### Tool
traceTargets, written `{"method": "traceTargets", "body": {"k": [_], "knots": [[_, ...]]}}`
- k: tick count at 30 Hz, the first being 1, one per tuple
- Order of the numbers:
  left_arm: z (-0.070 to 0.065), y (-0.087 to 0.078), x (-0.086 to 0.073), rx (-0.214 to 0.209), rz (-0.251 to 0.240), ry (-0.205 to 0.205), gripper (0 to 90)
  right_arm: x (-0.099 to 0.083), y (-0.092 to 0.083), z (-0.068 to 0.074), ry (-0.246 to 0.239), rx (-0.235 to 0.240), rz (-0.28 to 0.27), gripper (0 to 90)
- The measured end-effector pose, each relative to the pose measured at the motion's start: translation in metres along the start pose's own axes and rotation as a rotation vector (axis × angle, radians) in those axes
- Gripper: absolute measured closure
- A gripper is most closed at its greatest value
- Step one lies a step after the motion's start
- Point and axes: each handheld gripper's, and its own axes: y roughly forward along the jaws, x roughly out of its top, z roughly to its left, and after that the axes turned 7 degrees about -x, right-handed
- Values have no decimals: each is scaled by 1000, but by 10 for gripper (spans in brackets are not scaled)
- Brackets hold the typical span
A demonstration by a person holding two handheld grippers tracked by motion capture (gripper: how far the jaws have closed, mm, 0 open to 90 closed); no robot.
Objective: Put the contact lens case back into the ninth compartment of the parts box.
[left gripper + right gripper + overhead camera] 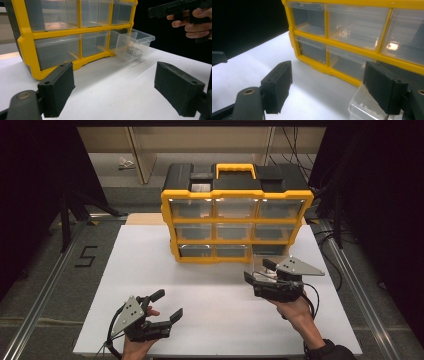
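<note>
A yellow organizer with clear drawers stands at the back of the white table. Its bottom right drawer is pulled out and holds a flat round grey piece. My right gripper hovers just in front of that drawer, open, with nothing between the jaws. In the right gripper view the drawer's clear rim lies under one jaw. My left gripper rests near the front left of the table, open and holding nothing, pointing toward the organizer.
The organizer's other drawers are pushed in and look empty. White tabletop lies between the two grippers. Dark floor with cables surrounds the table, and a shelf unit stands behind.
</note>
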Motion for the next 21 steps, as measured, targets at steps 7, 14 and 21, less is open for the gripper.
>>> {"method": "traceTargets", "body": {"k": [7, 14, 21], "knots": [[0, 0, 0, -2, -1, -2, 159, -5, -4, 1, 8, 9, -11, 243], [0, 0, 0, -7, 1, -3, 159, -10, -9, 4, 18, 14, -36, 241], [0, 1, 0, -8, 4, -1, 159, -12, -13, 5, 25, 17, -64, 239]]}}
